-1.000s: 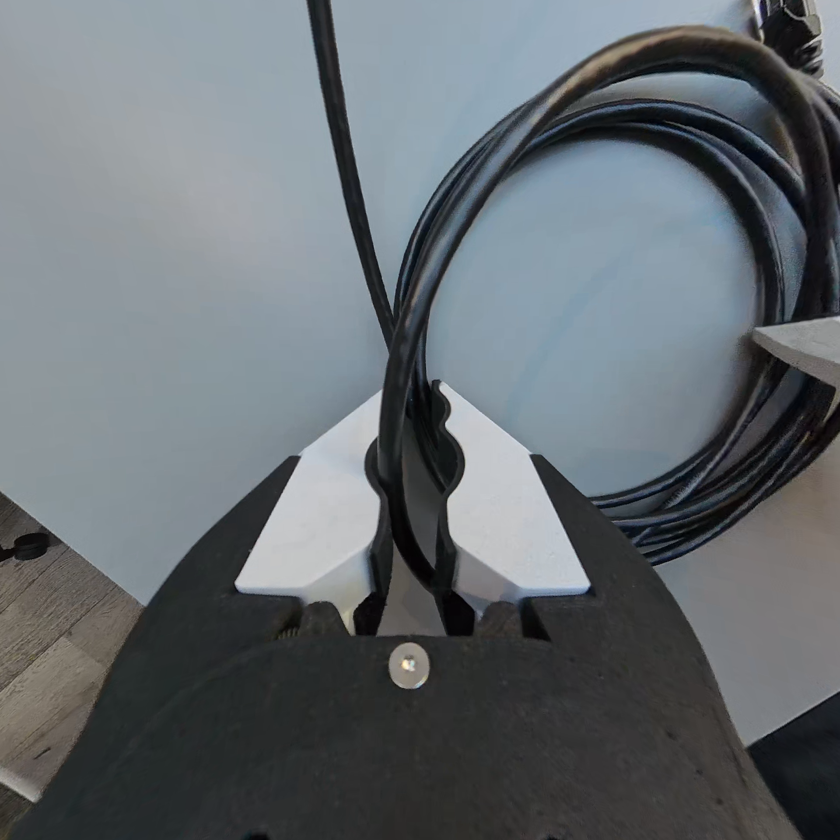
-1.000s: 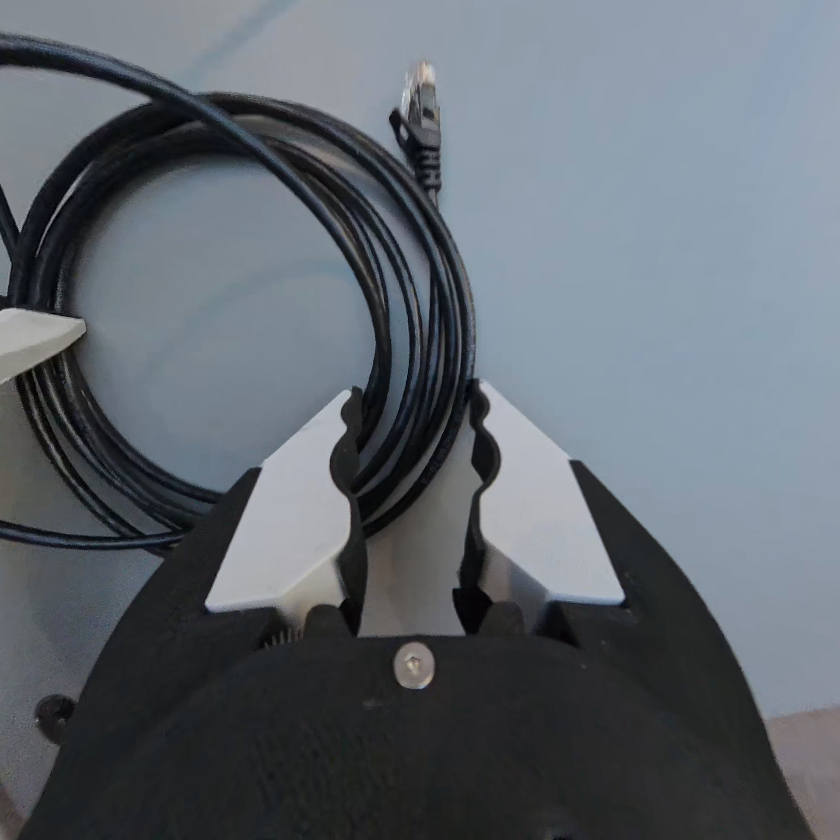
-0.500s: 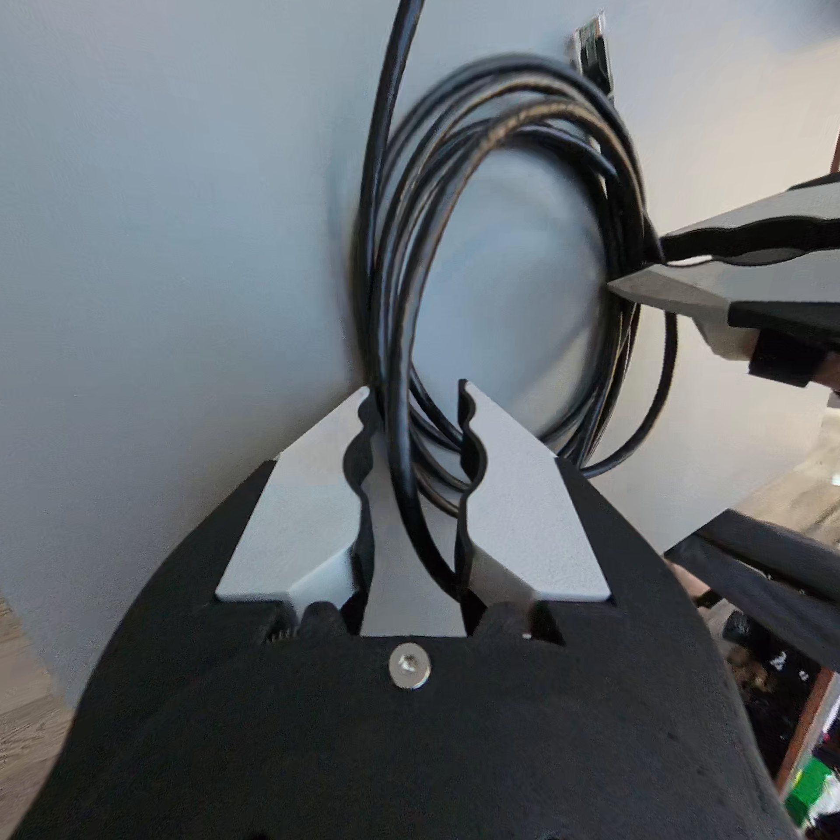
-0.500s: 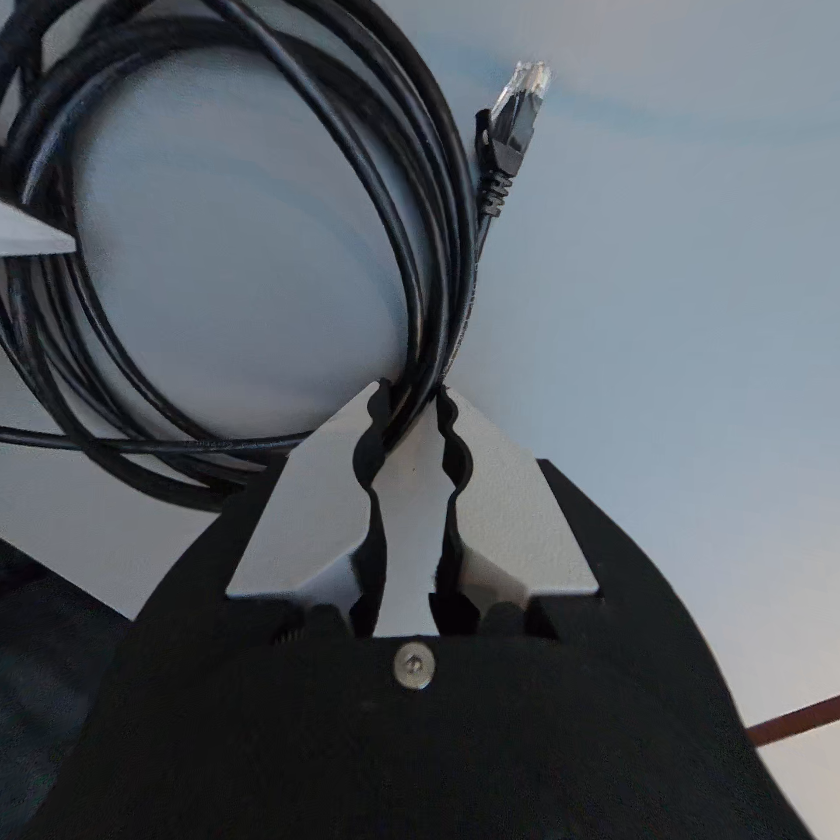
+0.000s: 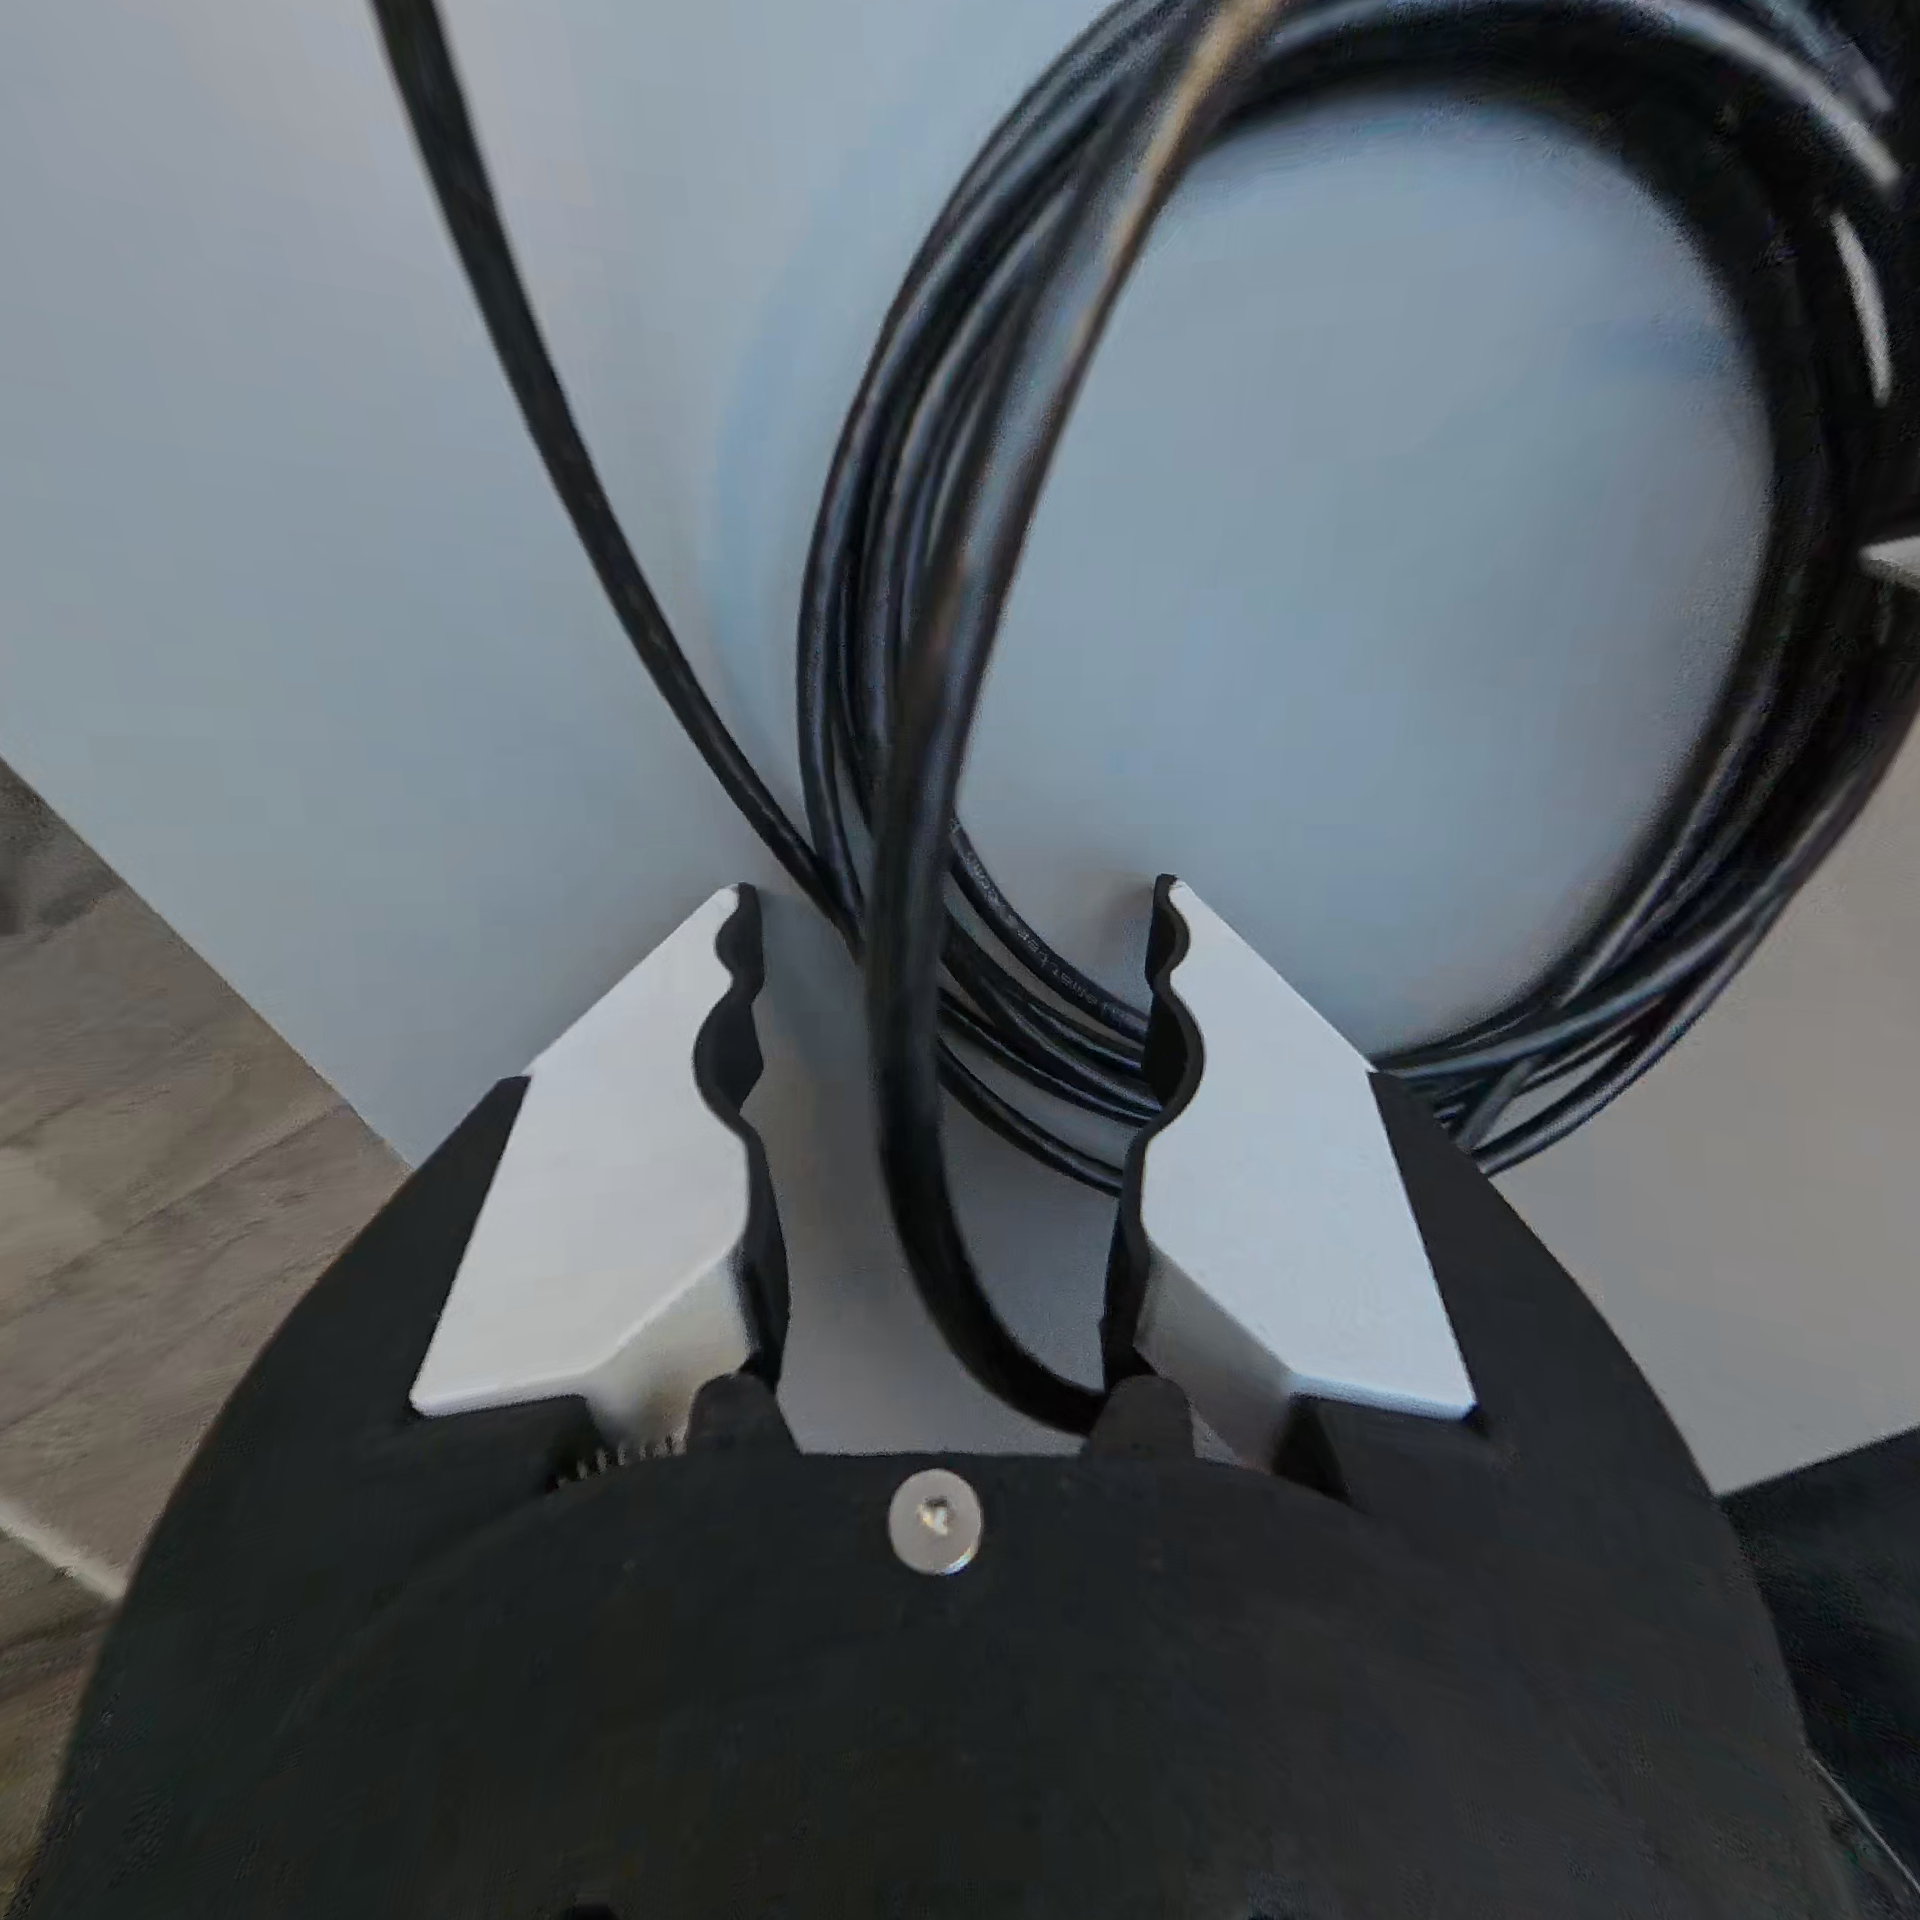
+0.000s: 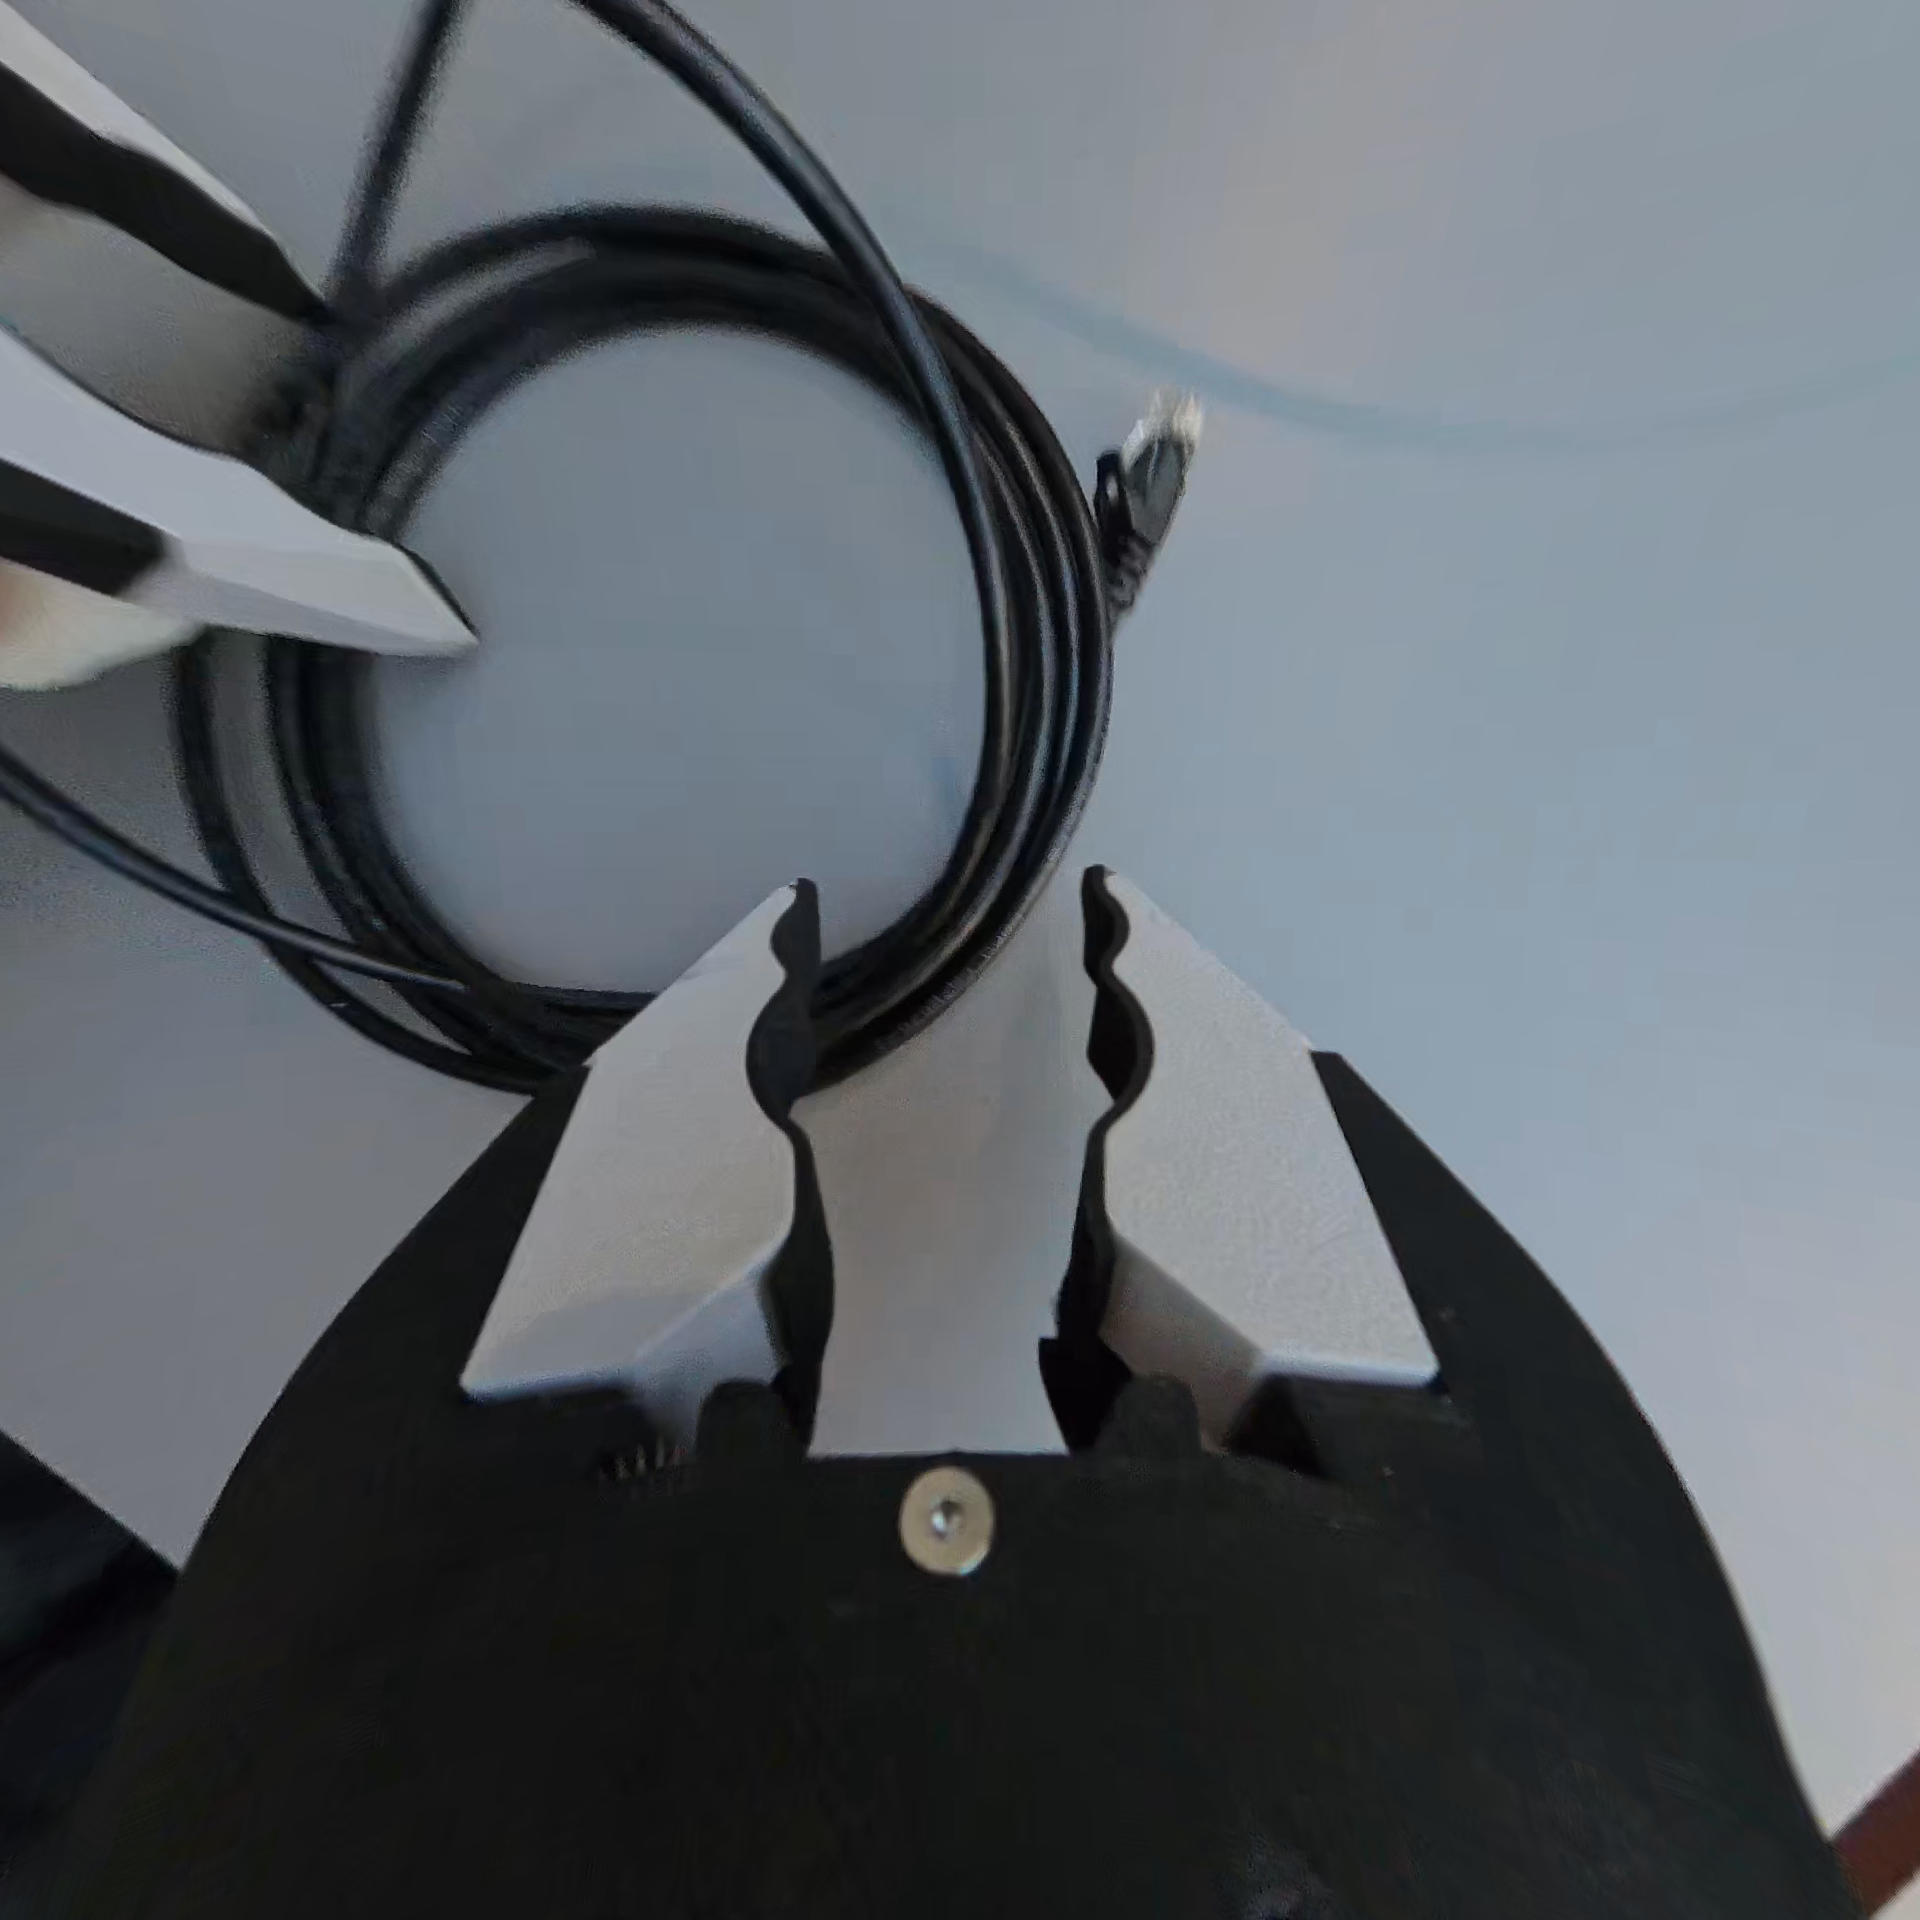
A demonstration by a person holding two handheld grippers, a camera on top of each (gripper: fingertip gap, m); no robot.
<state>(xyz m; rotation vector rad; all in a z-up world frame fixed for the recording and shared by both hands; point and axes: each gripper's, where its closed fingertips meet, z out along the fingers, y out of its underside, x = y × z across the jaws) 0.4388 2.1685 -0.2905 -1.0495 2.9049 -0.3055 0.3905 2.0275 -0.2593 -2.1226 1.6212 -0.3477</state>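
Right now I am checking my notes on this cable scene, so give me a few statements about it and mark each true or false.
1. The left tool stands open, with strands of the black cable coil passing between its fingers. True.
2. The right tool is clamped shut on the coil. False: its fingers stand apart, and the coil only runs past its left finger tip.
3. The cable's plug sticks out at the far right of the coil. True.
4. The coil is white. False: it is black, against a pale grey-blue surface.
5. The left tool shows at the left of the right wrist view, beside the coil. True.
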